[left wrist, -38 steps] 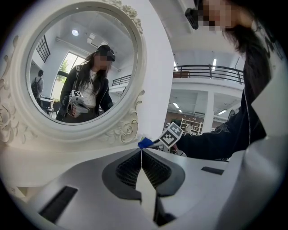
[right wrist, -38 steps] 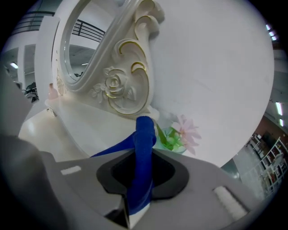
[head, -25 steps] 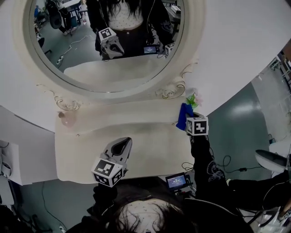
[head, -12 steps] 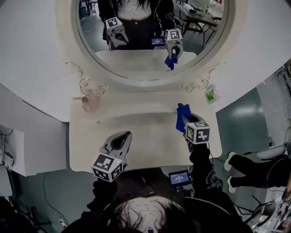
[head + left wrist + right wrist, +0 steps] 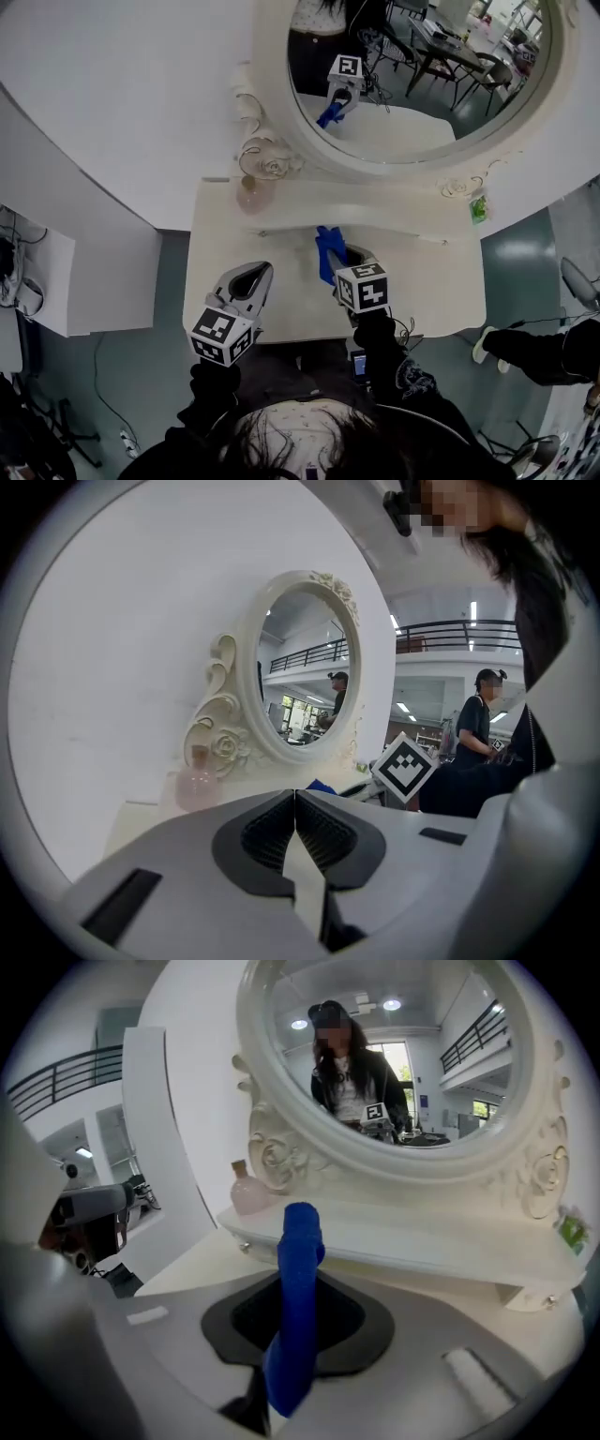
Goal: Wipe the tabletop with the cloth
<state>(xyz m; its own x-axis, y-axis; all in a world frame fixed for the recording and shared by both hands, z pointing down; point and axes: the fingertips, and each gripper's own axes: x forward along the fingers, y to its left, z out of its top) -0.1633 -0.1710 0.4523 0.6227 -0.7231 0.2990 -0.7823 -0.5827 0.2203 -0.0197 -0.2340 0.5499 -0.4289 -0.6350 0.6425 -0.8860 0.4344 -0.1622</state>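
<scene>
A blue cloth (image 5: 328, 249) (image 5: 296, 1302) is pinched between the jaws of my right gripper (image 5: 339, 266) (image 5: 298, 1321), which is shut on it over the middle of the cream dressing tabletop (image 5: 431, 300). The cloth's free end sticks up past the jaws toward the raised shelf (image 5: 422, 1246). My left gripper (image 5: 246, 283) (image 5: 296, 829) hovers over the tabletop's left front part, shut with nothing in it. The right gripper's marker cube (image 5: 407, 767) shows in the left gripper view, with a bit of the cloth (image 5: 322, 787) beside it.
An oval mirror (image 5: 422, 84) in an ornate cream frame stands behind the shelf. A pink perfume bottle (image 5: 255, 192) (image 5: 249, 1192) sits at the shelf's left end, a small green item (image 5: 479, 208) at its right end. White walls flank the table; the floor lies beyond its edges.
My view has swung right, so the table sits further right and the mirror is partly cut off. The right gripper with the cloth has moved left toward the tabletop's middle. The left gripper barely moved.
</scene>
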